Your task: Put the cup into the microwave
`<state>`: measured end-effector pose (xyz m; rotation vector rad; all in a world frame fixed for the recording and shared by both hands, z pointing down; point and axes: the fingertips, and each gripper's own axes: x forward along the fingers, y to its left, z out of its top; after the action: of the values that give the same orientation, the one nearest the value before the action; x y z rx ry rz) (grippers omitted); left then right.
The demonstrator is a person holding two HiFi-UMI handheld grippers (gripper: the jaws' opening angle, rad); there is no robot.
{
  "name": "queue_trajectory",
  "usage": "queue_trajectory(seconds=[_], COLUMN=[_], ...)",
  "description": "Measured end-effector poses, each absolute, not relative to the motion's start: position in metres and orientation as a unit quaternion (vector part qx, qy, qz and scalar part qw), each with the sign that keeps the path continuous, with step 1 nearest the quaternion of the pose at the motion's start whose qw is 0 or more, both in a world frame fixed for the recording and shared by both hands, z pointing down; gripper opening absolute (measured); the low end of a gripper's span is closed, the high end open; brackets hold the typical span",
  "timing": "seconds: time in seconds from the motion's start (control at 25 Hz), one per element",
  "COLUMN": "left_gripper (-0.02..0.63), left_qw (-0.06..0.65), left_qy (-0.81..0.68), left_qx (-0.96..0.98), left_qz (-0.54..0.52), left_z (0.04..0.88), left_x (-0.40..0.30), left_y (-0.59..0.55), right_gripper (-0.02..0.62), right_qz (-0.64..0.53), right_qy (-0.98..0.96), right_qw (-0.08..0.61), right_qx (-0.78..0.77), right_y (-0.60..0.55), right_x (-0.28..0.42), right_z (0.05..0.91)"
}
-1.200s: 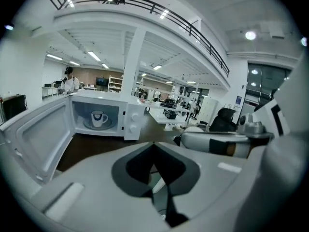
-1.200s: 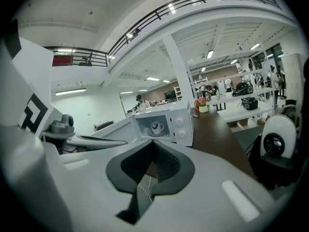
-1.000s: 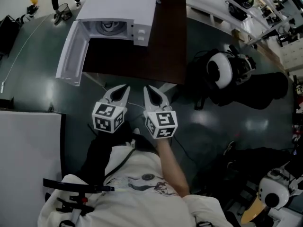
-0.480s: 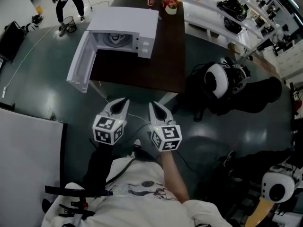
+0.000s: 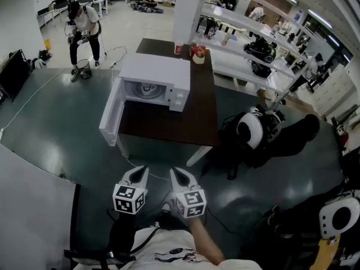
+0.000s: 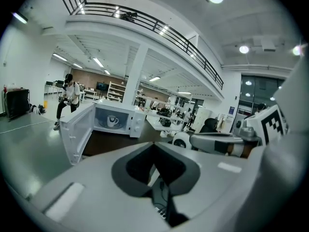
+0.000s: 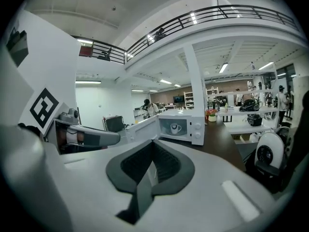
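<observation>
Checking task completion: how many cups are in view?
2: a white cup inside the open microwave, a red cup on the table behind it. Cluttered shelves beyond may hide more.

Left gripper [image 5: 140, 173] and right gripper [image 5: 179, 174] side by side, close to the torso, tips forward and slightly down. Both pairs of jaws pressed together, nothing between them. Right forearm [image 5: 203, 245] bare.

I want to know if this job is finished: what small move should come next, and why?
Probably walk up and swing the door shut with the left tongs. The cup already sits inside the microwave, whose door hangs wide open; left tongs and right tongs are shut, empty, short of the table.
</observation>
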<state>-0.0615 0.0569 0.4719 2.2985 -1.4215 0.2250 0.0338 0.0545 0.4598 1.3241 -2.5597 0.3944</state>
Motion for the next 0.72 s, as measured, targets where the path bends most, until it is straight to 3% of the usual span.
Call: queue_trajectory(seconds=[0.48, 0.72], left_gripper=[-0.002, 0.0], left_qw=[0.207, 0.177], left_qy=[-0.518, -0.521], left_qx=[0.824, 0.83], left_qz=[0.094, 0.086], left_z=[0.492, 0.471], left_x=[-0.105, -0.094], left_y=[0.135, 0.141], right_gripper=[0.0, 0.0], right_qz=[0.115, 0.08], right_qy=[-0.849, -0.84], right_qw=[0.126, 0.08], right_qx=[0.499, 0.53], right_y=[0.147, 0.152], right_x=[0.016, 0.038], right_z=[0.464, 0.426])
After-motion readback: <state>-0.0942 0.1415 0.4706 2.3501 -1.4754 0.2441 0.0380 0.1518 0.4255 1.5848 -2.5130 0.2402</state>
